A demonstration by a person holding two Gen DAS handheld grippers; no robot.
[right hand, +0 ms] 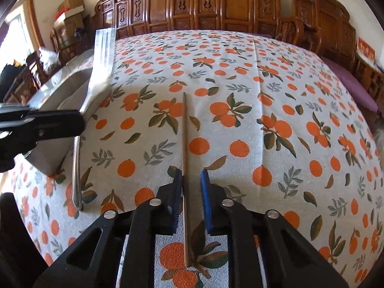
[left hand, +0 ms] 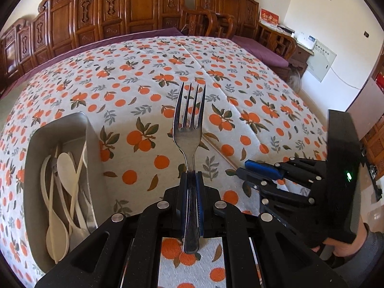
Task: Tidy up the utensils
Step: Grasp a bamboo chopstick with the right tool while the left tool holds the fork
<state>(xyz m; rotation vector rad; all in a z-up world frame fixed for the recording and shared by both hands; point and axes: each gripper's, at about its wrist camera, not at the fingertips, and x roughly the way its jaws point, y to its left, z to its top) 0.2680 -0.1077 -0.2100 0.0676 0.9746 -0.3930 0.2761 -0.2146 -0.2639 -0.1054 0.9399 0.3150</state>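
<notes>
My left gripper (left hand: pixel 191 180) is shut on a steel fork (left hand: pixel 189 129), held by its handle with the tines pointing away, above the tablecloth. A metal tray (left hand: pixel 79 122) with several white plastic spoons (left hand: pixel 64 168) sits just to its left. My right gripper (right hand: pixel 190 175) is open, its blue pads either side of a brown chopstick (right hand: pixel 184 144) that lies on the cloth and touches the left pad. The right gripper also shows in the left wrist view (left hand: pixel 254 170), low over the table. The fork (right hand: pixel 100 55) and the tray (right hand: pixel 57 93) show at the left of the right wrist view.
The table carries an orange-print cloth (left hand: pixel 240 84). Carved wooden chairs (left hand: pixel 134 9) line the far edge. A purple cushion (left hand: pixel 261 50) lies at the far right. A hand (left hand: pixel 340 247) holds the right gripper's body.
</notes>
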